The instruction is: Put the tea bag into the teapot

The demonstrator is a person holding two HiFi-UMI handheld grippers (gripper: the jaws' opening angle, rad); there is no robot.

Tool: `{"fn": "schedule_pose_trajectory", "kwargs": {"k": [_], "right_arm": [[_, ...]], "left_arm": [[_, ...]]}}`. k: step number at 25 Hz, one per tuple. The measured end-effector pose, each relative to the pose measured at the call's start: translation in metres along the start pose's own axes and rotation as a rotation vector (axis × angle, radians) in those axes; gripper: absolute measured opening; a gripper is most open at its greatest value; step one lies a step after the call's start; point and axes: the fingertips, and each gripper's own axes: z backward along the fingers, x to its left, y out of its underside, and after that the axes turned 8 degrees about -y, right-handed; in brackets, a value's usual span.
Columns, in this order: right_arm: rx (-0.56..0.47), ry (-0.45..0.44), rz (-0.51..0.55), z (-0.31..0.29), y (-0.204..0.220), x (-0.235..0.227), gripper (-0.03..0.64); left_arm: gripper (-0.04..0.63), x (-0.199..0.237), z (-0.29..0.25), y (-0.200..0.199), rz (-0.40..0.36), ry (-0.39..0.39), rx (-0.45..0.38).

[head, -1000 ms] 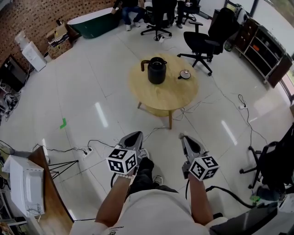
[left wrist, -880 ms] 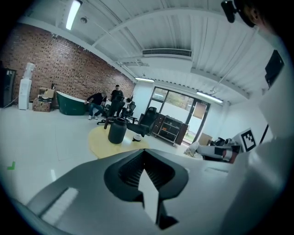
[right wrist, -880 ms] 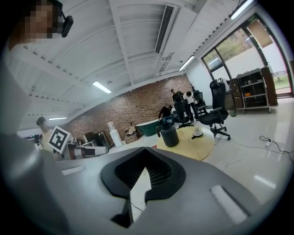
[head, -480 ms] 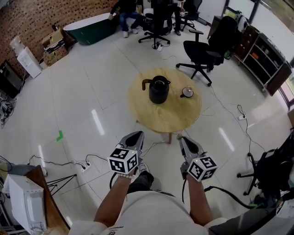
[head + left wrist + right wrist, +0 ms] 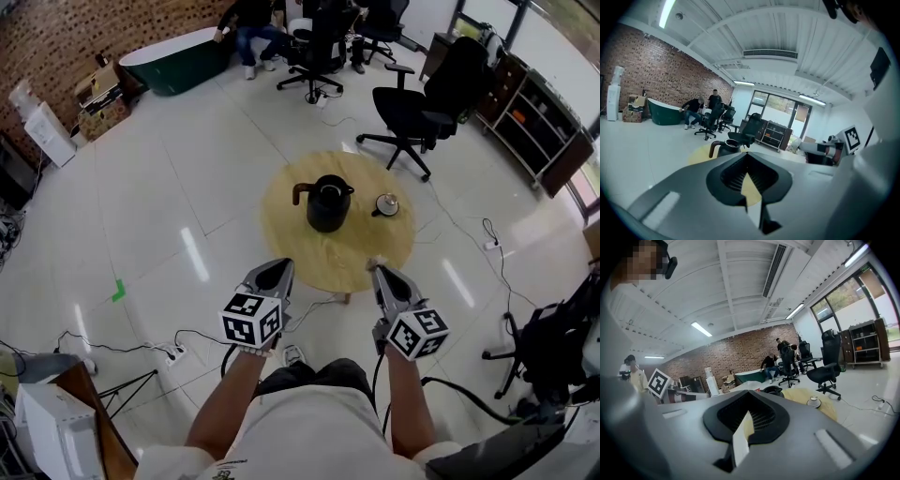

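The right gripper (image 5: 378,270) has its two jaws shut tight on the tea bag (image 5: 374,263). In the right gripper view the tea bag (image 5: 740,438) is a flat white piece that stands on its edge between the jaws. The left gripper (image 5: 279,267) has its jaws close together, and there is nothing between them.

Both grippers are held side by side, a bit apart, and they point at a round wooden table (image 5: 349,255). In the head view their tips show at the near edge of the tabletop. The tea bag is at the near right part of that edge, well apart from the teapot.

The black teapot (image 5: 326,203) stands upright near the middle of the tabletop, with its handle to the left. Its top is open. The small lid (image 5: 386,203) lies to its right, near the right edge of the tabletop, and does not touch it.

A black office chair (image 5: 412,105) stands on the shiny white floor (image 5: 159,197) past the far edge of the table. People sit far off by a green tub (image 5: 176,58).
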Motion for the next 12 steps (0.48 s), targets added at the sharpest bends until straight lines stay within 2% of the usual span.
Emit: {"fn": "schedule_pose_trajectory", "kwargs": {"k": [12], "right_arm": [[0.013,-0.011,0.067,-0.065,-0.037,-0.037,0.003]], "left_arm": [[0.012,0.017,-0.052,-0.023,0.014,0.003,0.008]]}}
